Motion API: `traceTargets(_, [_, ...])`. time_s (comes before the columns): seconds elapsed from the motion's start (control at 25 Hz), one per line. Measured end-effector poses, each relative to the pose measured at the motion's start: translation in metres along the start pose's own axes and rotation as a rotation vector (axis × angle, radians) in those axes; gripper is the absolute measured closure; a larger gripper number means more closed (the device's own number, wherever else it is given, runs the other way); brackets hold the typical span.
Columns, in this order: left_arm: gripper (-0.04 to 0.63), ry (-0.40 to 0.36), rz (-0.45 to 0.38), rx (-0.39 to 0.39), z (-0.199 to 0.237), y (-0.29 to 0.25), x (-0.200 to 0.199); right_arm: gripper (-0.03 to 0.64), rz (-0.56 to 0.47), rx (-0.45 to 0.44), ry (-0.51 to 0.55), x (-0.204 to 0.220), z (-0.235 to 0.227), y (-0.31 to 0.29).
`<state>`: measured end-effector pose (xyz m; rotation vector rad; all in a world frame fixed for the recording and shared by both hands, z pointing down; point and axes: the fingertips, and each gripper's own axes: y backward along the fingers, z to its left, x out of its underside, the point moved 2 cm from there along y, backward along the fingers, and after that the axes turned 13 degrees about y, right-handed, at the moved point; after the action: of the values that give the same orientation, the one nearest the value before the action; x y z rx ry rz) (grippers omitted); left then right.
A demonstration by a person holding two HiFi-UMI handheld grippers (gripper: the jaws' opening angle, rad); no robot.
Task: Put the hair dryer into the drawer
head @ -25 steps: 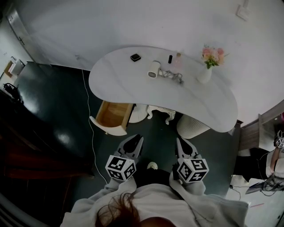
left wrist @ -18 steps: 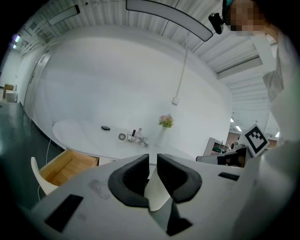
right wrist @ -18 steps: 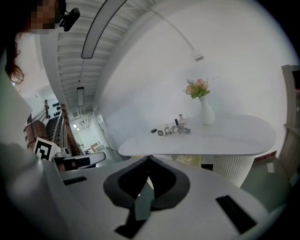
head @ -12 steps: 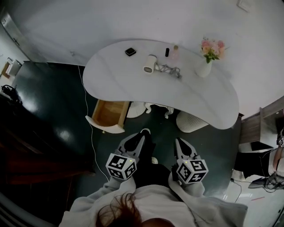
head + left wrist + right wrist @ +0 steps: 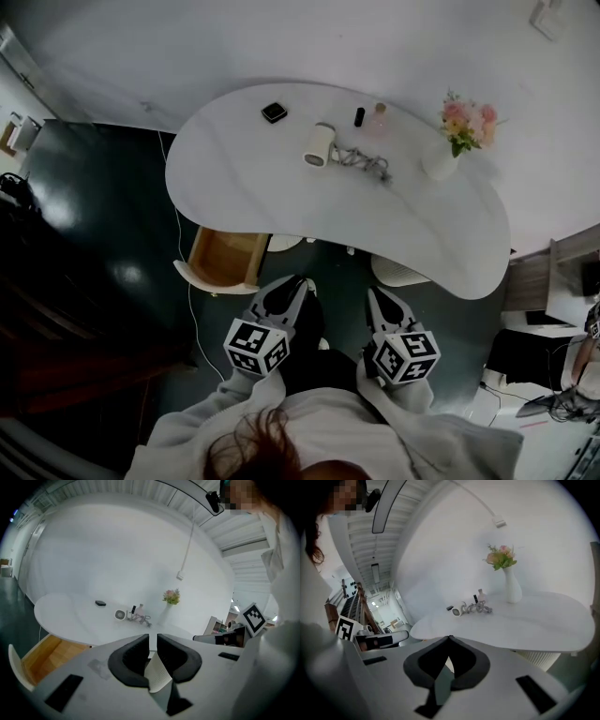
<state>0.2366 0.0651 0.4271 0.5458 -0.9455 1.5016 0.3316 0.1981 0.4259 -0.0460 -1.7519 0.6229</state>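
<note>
In the head view, the hair dryer (image 5: pixel 320 145) is lying on its side on the white curved surface (image 5: pixel 253 187), with its coiled cord (image 5: pixel 362 162) trailing just beside it toward the vase of flowers (image 5: pixel 439 159). A small black box (image 5: pixel 274 112) is sitting near the hair dryer on the side away from the vase, and a dark tube (image 5: pixel 359 116) and a pale bottle (image 5: pixel 379 113) are standing just behind the cord. The wooden drawer (image 5: pixel 225 259) is hanging open below the surface's near edge, well apart from the hair dryer and nearer the person. The left tool (image 5: pixel 296 285) and the right tool (image 5: pixel 379 298) are hovering side by side over the dark floor, both short of the surface and well apart from the hair dryer. In the left gripper view, the left tool (image 5: pixel 153 641) is keeping its jaws narrow, a thin slit showing between the pads and nothing sitting in it; the hair dryer (image 5: pixel 121 615) is lying far ahead on the surface, and the drawer (image 5: pixel 47 651) is showing its wooden floor well to the near side of it. In the right gripper view, the right tool (image 5: pixel 449 640) is holding its jaws together at the tips, gripping nothing, while the hair dryer (image 5: pixel 456 611) is lying far ahead with the vase (image 5: pixel 511 588) standing beyond the cord.
</note>
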Motion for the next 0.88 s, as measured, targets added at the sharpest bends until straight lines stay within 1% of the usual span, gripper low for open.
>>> traceTargets(0.2, [0.535, 0.006, 0.001, -0.007, 0.026, -0.035, -0.025, 0.568, 0.016, -0.015, 0.018, -0.023, -0.017, -0.045])
traceTargets(0.44, [0.537, 0.027, -0.017, -0.022, 0.059, -0.071, -0.053, 0.568, 0.035, -0.032, 0.067, -0.053, -0.037, -0.1])
traceTargets(0.76, [0.537, 0.073, -0.028, -0.04, 0.089, -0.1, -0.076, 0.568, 0.131, -0.095, 0.241, -0.089, -0.058, -0.161])
traceTargets(0.84, [0.537, 0.082, -0.041, -0.043, 0.096, -0.107, -0.082, 0.562, 0.162, -0.129, 0.316, -0.099, -0.064, -0.175])
traceTargets(0.88, [0.537, 0.089, -0.046, -0.047, 0.101, -0.111, -0.085, 0.549, 0.186, -0.151, 0.358, -0.103, -0.066, -0.182])
